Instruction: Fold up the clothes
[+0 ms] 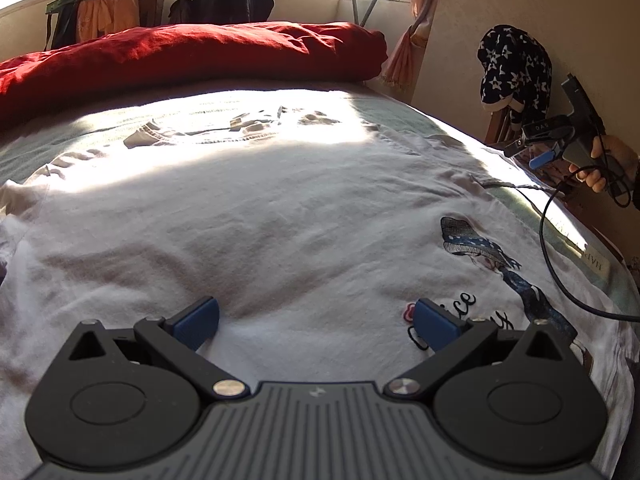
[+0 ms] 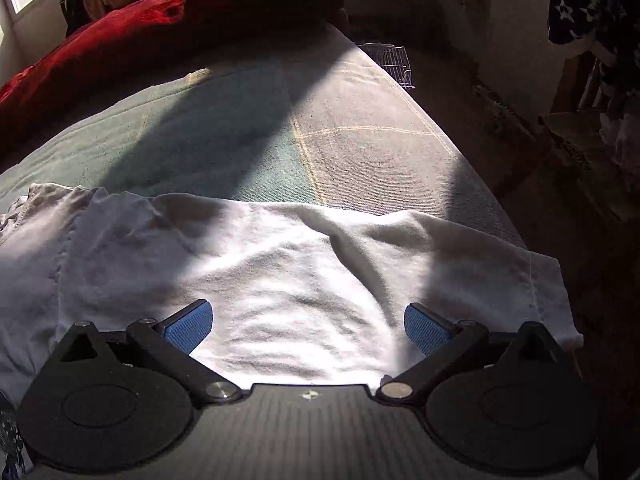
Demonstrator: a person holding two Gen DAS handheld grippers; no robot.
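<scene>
The shirt [image 1: 260, 216] is white, with a print [image 1: 492, 264] of a figure in a blue dotted hat and black script beside it. Under the shirt the sheet [image 2: 224, 136] is pale green with thin yellow lines. Beyond the shirt lies a deep red quilt [image 1: 192, 52]. Right of the quilt hangs a navy cloth [image 1: 516, 68] with white stars. Both grippers are black with blue pads [image 2: 188, 326].

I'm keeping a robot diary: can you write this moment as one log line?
stage: pre-fold | white T-shirt flat on bed | left gripper open, above shirt | right gripper open, over sleeve
</scene>
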